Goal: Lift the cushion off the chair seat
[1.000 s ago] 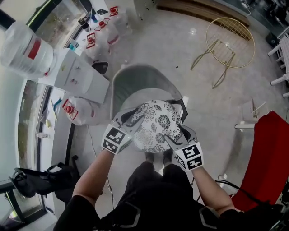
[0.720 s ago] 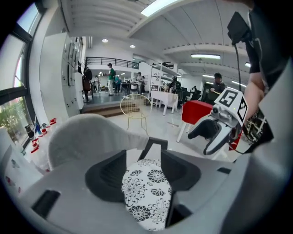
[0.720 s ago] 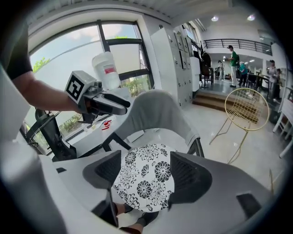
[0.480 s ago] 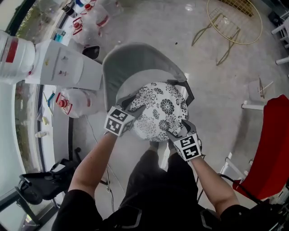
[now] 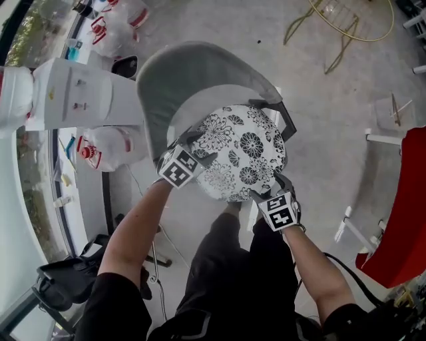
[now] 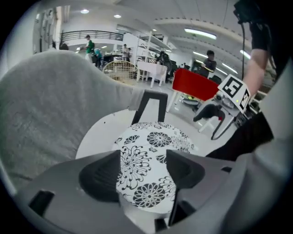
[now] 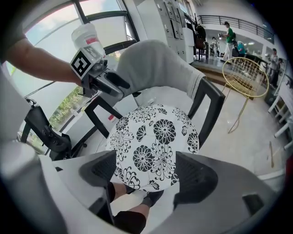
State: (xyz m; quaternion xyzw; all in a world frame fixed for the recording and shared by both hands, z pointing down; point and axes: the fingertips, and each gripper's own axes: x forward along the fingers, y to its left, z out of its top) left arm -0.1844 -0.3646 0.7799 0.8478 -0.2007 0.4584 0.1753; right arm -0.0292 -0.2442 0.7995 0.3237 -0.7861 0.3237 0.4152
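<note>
A round white cushion with black flowers lies on the seat of a grey-backed chair. My left gripper hangs over the cushion's left rim, and the cushion shows beyond its jaws. My right gripper is at the near right rim, looking across the cushion. Both pairs of jaws have just been opening and stand wide. No pad presses on the cushion. Each gripper shows in the other's view: the right gripper and the left gripper.
Black armrests flank the seat. A white water dispenser and water jugs stand left of the chair. A red chair is at the right, a gold wire frame beyond. The person's legs are just in front.
Both grippers have come down and closer to the cushion's rim, and their jaws stand wider apart than before. The cushion has stayed on the seat.
</note>
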